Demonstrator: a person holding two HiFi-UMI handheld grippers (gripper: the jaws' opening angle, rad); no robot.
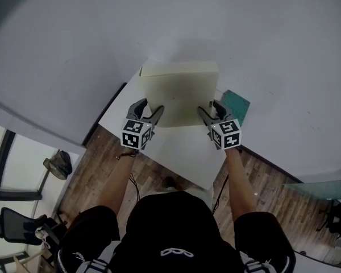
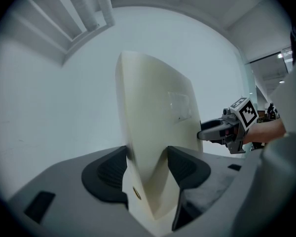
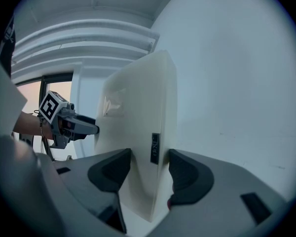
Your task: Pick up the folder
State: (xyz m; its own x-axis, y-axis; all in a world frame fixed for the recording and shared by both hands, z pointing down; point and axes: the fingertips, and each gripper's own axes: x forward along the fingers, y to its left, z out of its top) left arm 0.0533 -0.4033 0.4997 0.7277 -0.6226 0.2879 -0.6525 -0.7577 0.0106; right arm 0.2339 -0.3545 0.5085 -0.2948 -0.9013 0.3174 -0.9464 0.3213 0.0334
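Observation:
The folder (image 1: 179, 92) is a thick cream file box, held in the air above the white table (image 1: 184, 152). My left gripper (image 1: 150, 114) is shut on its near left corner and my right gripper (image 1: 207, 111) on its near right corner. In the left gripper view the folder (image 2: 158, 107) stands on edge between the dark pads (image 2: 111, 169), which press its sides; the right gripper (image 2: 222, 131) shows beyond it. In the right gripper view the folder (image 3: 138, 112) is likewise squeezed between the pads (image 3: 187, 174), with the left gripper (image 3: 71, 125) at its far edge.
A teal object (image 1: 236, 104) lies by the table's right side. A white wall fills the space behind the folder. Wooden floor (image 1: 102, 164) surrounds the table, with a dark bag (image 1: 59, 164) and a black chair (image 1: 17, 223) at the lower left.

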